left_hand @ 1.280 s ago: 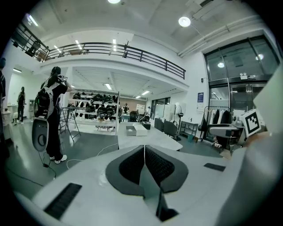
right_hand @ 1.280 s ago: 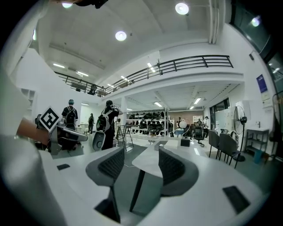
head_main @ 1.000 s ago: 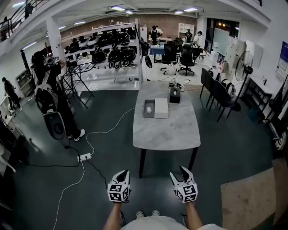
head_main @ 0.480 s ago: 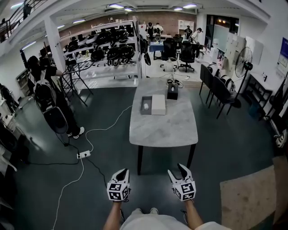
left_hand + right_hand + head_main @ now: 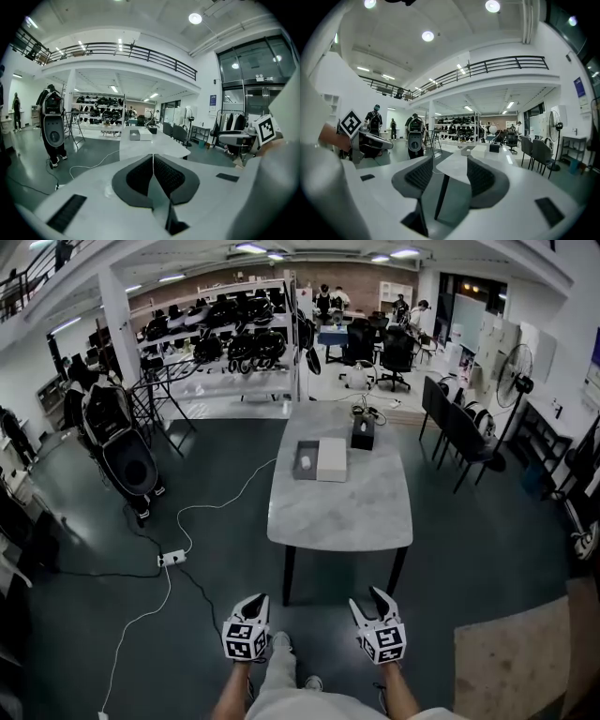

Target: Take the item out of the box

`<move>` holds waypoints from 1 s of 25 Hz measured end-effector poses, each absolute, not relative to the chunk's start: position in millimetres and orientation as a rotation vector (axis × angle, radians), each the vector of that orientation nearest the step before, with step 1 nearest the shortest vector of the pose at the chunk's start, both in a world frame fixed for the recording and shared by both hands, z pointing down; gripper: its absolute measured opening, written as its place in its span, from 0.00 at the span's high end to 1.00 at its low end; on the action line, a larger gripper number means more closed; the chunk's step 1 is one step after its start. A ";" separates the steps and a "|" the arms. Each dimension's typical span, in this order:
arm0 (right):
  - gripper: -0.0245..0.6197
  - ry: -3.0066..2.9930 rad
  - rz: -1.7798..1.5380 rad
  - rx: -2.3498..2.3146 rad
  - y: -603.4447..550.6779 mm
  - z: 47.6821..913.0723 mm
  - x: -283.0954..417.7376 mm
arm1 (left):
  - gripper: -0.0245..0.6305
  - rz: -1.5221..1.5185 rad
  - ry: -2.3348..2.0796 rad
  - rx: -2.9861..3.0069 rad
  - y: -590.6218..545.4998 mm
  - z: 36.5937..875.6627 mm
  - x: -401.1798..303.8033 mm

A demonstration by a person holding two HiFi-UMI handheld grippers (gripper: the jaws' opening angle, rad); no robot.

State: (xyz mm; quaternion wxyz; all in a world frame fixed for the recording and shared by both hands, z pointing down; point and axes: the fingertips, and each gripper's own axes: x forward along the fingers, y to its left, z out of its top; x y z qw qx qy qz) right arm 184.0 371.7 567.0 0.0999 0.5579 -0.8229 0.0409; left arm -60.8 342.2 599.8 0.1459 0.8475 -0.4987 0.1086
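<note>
A grey open box (image 5: 307, 460) lies on the far half of a marbled table (image 5: 339, 507), with a small white item (image 5: 308, 464) inside it and a white lid (image 5: 331, 459) right beside it. Both grippers hang low in front of me, well short of the table. My left gripper (image 5: 256, 604) is shut, its pads pressed together with nothing between them (image 5: 153, 161). My right gripper (image 5: 379, 600) is open and empty (image 5: 449, 173). The left gripper view shows the box (image 5: 135, 135) far ahead; it is also distant in the right gripper view (image 5: 466, 150).
A black tissue box (image 5: 363, 434) stands behind the lid. A white cable and power strip (image 5: 172, 559) lie on the floor to the left. A person with a large backpack (image 5: 117, 442) stands at left. Dark chairs (image 5: 461, 439) line the right, and a tan mat (image 5: 511, 662) lies at right front.
I have stepped forward, one foot now showing between the grippers. The backpack person at left has turned and shifted. Both grippers keep their places and states.
</note>
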 end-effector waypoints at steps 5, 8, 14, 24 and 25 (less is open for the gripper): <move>0.62 -2.431 0.122 1.636 356.5 574.9 184.1 | 0.93 0.314 -1.446 2.428 329.6 609.0 -62.4; 0.63 -2.431 0.121 1.624 343.5 575.4 182.5 | 0.93 0.309 -1.442 2.417 317.8 613.6 -62.1; 0.63 -2.418 0.119 1.624 307.1 578.1 178.8 | 0.93 0.303 -1.421 2.420 279.4 619.5 -60.9; 0.63 -2.392 0.108 1.644 214.3 576.9 164.3 | 0.93 0.280 -1.416 2.432 183.1 615.5 -82.8; 0.63 -2.390 0.107 1.643 205.2 575.2 162.1 | 0.93 0.279 -1.415 2.432 173.0 613.4 -85.5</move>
